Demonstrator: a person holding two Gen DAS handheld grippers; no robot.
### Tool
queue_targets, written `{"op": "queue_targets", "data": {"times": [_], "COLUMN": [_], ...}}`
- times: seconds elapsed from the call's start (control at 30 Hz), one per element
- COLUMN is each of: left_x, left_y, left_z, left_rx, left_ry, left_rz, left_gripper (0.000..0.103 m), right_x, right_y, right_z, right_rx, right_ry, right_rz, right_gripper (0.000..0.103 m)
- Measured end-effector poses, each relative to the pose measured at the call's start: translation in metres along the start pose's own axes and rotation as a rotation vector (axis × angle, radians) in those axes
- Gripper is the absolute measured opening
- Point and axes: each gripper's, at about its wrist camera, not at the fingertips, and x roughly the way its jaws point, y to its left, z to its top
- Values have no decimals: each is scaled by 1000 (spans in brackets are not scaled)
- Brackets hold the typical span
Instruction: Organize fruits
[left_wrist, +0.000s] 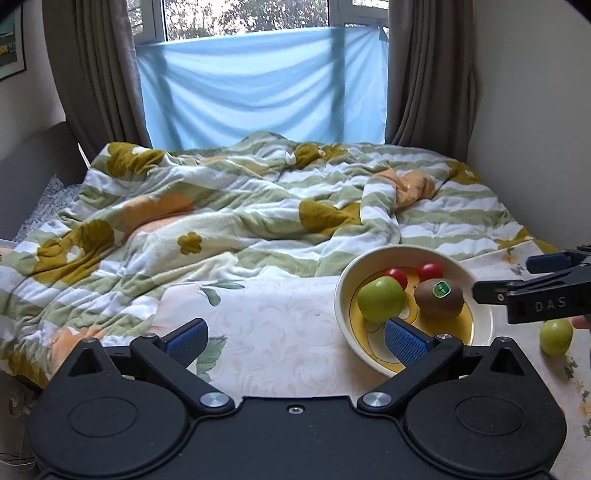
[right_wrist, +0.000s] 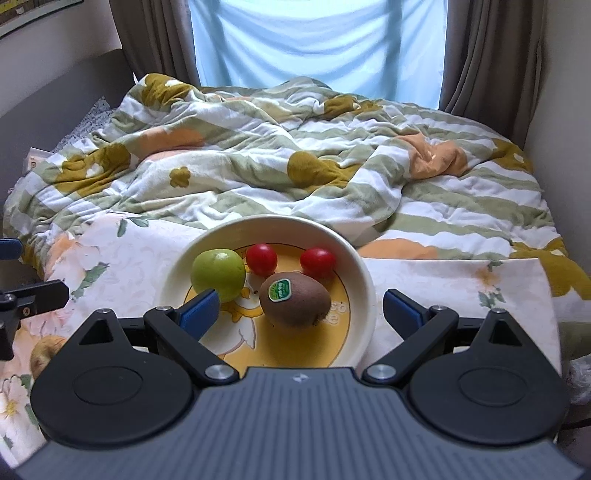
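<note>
One green fruit is seen outside the bowl, lying on the cloth to the right of the left gripper and just below the right gripper, whose side is seen in the left wrist view. The right gripper is judged much the nearer of the two, so the coming pick is likely to fall to it. From the right wrist view this fruit cannot be seen clearly; it is probably beneath or beside the gripper body, out of frame. The fruit is nearly round, so no long axis needs to be matched. The right gripper is spread wide and holds nothing; its fingers straddle the near part of the bowl, with the kiwi between them and slightly ahead, though contact with it cannot be judged. The kiwi's long axis is laid roughly across the line of the fingers. Ahead and to the left a green apple is seen close to the left finger, and two tomatoes are set further ahead. The left gripper is likewise wide apart and empty, hovering over bare cloth with the bowl off to its right.
</note>
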Motion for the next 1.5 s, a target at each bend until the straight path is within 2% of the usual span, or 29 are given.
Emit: {"op": "queue_targets", "data": {"times": [0.37, 0.7, 0.87, 1.1, 1.2, 1.5], "left_x": [-60, -107, -118, -107, -99, -37], "left_y": [-18, -42, -54, -72, -78, -90], "left_z": [-8, -30, -43, -70, -80, -113], "left_rx": [-11, -11, -15, 18, 35, 103], "left_ry": [-75, -128, -130, -99, -114, -76], "left_rz": [41, 35, 26, -13, -52, -139], "left_gripper": [103, 103, 103, 103, 103, 103], "right_x": [-76, -139, -158, -172, -170, -139], "right_y": [-9, -29, -38, -47, -51, -65], "right_z": [-13, -41, -59, -93, -110, -165], "right_rx": [-13, 16, 24, 51, 71, 101], "right_ry": [-53, -104, -92, -91, -93, -87], "right_rz": [-28, -16, -32, -44, -37, -27], "right_gripper": [103, 103, 103, 103, 103, 103]}}
